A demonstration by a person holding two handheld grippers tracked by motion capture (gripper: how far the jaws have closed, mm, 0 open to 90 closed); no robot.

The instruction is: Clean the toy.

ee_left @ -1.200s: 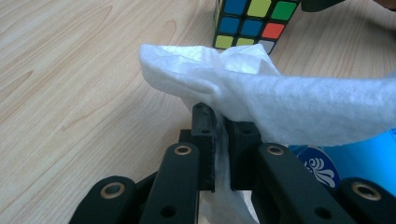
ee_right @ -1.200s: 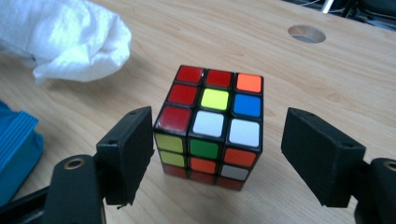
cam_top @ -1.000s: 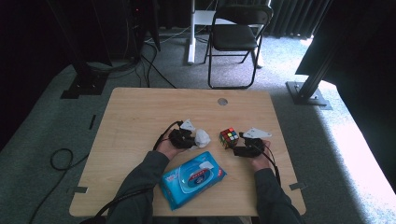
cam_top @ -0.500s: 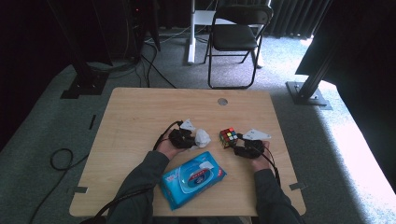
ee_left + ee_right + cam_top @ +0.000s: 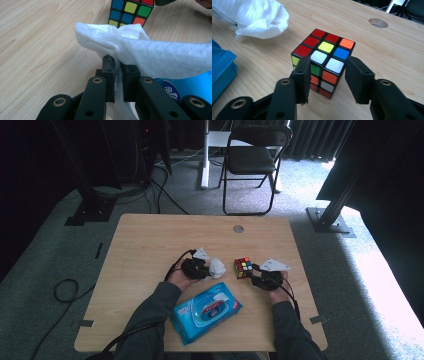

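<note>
Two black jaws pinch a crumpled soft white wipe [image 5: 140,50].

Looking along two black jaws of the right gripper [image 5: 325,80], rising from the bottom edge and closing on a multicoloured plastic puzzle cube [image 5: 323,60]. Pressing against the cube's near corner from both sides, left jaw over the green and yellow face, right jaw beside the orange and white one. Showing red, yellow, orange, white and blue squares on the cube's top. Resting on a pale wooden tabletop [image 5: 387,55]. Lying at upper left, apart from the cube, a crumpled white tissue wipe [image 5: 254,17]. Poking in at the left edge, a blue plastic wipe pack [image 5: 220,72]. Sitting at upper right, a round cable hole [image 5: 378,23] in the wood.
</note>
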